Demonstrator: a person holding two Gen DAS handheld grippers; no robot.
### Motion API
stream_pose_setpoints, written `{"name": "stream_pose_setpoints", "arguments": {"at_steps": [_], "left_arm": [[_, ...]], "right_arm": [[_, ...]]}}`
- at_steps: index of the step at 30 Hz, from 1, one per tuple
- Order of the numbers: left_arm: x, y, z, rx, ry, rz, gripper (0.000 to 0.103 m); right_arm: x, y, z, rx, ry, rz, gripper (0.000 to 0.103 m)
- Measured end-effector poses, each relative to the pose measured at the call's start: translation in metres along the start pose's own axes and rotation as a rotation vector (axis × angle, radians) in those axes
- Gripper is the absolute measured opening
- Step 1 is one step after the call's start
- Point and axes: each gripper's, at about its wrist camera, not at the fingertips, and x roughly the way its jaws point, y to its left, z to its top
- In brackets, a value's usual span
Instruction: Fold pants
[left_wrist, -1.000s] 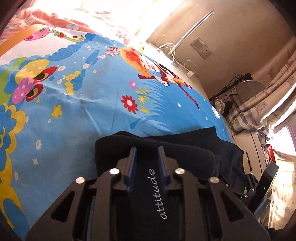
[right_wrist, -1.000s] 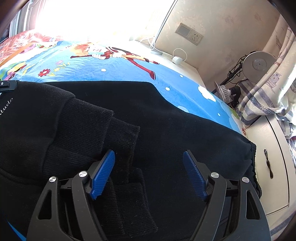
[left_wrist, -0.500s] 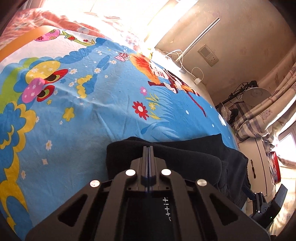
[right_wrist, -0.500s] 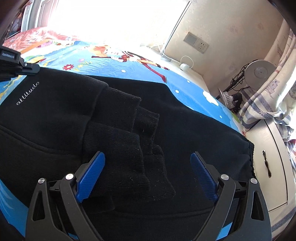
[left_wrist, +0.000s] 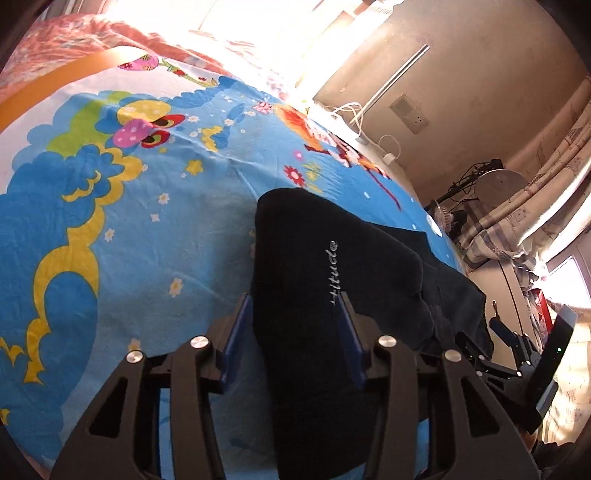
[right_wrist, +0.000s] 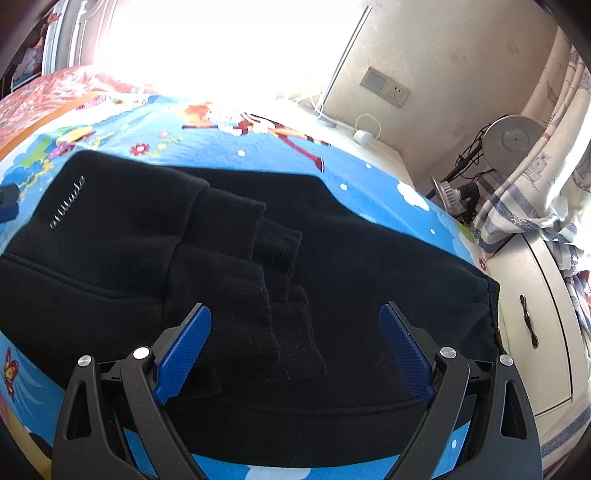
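Black fleece pants (right_wrist: 332, 258) lie folded crosswise on the cartoon-print blue bedsheet (left_wrist: 129, 240), left gripper (left_wrist: 291, 325) loosely straddling their left end, right gripper (right_wrist: 295, 347) agape above the near middle.

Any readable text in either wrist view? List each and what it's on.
"attitude": pale script on the black pants; legible in the right wrist view at. In the left wrist view it reads only "...titude", its start hidden behind the left gripper.
No other text shows; the cartoon bedsheet carries pictures only.
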Motion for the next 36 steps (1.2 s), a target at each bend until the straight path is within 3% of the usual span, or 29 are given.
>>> {"name": "stream_pose_setpoints", "arguments": {"at_steps": [2, 3, 5, 6, 7, 9, 12, 13, 15, 16, 17, 18, 20, 22, 25, 26, 27, 28, 29, 36], "left_arm": [[-0.012, -0.012, -0.010, 0.017, -0.013, -0.133, 0.052], [-0.014, -0.019, -0.016, 0.040, -0.013, -0.152, 0.052], [-0.006, -0.026, -0.030, 0.080, 0.027, -0.127, 0.052], [0.004, -0.022, -0.037, 0.079, 0.056, -0.060, 0.052], [0.011, -0.016, -0.042, 0.068, 0.061, -0.022, 0.039], [0.005, -0.010, -0.045, 0.033, 0.030, -0.043, 0.038], [-0.008, -0.019, -0.045, 0.034, 0.009, 0.002, 0.039], [-0.015, -0.025, -0.047, 0.053, -0.011, -0.011, 0.043], [-0.028, -0.035, -0.055, 0.073, -0.039, -0.117, 0.046], [-0.028, -0.036, -0.059, 0.066, -0.035, -0.132, 0.049], [-0.021, -0.032, -0.063, 0.053, -0.008, -0.093, 0.049], [-0.014, -0.025, -0.068, 0.037, 0.013, -0.080, 0.038], [-0.016, -0.011, -0.069, -0.029, -0.004, -0.123, 0.030], [-0.016, -0.005, -0.066, -0.054, 0.011, -0.101, 0.014], [-0.016, -0.009, -0.063, -0.032, 0.031, -0.084, 0.013], [-0.018, -0.008, -0.059, -0.035, 0.034, -0.089, 0.014], [-0.022, -0.008, -0.053, -0.040, 0.021, -0.089, 0.026], [-0.028, -0.007, -0.045, -0.039, -0.007, -0.062, 0.051], [-0.032, -0.006, -0.035, -0.034, -0.033, -0.024, 0.057], [0.008, 0.011, 0.040, -0.022, -0.011, -0.035, 0.058]], "right_arm": [[0.012, 0.003, -0.007, -0.014, 0.015, -0.013, 0.088], [0.010, 0.004, -0.008, -0.023, 0.008, -0.020, 0.088], [0.006, 0.003, -0.005, -0.025, 0.012, -0.016, 0.088], [0.003, 0.000, -0.004, -0.009, 0.011, -0.004, 0.088], [-0.002, -0.004, -0.003, 0.012, 0.004, 0.010, 0.088], [-0.009, -0.009, 0.000, 0.031, -0.024, 0.008, 0.088], [-0.002, -0.013, 0.002, 0.043, -0.002, -0.005, 0.088], [0.005, -0.012, 0.000, 0.036, 0.022, -0.010, 0.088], [0.022, -0.009, -0.006, 0.025, 0.076, -0.004, 0.088], [0.023, -0.011, -0.008, 0.036, 0.066, -0.001, 0.090], [0.023, -0.012, -0.008, 0.038, 0.072, 0.003, 0.090], [0.023, -0.012, -0.007, 0.037, 0.076, 0.005, 0.090], [0.023, -0.011, -0.007, 0.031, 0.072, 0.002, 0.090], [0.023, -0.011, -0.007, 0.035, 0.070, -0.005, 0.090], [0.023, -0.011, -0.008, 0.035, 0.070, -0.004, 0.090], [0.024, -0.012, -0.008, 0.039, 0.072, 0.000, 0.091], [0.024, -0.012, -0.008, 0.040, 0.073, 0.002, 0.091], [0.024, -0.012, -0.009, 0.040, 0.072, 0.002, 0.091], [0.024, -0.012, -0.009, 0.039, 0.071, 0.001, 0.091], [0.024, -0.013, -0.009, 0.038, 0.073, 0.000, 0.091]]}}
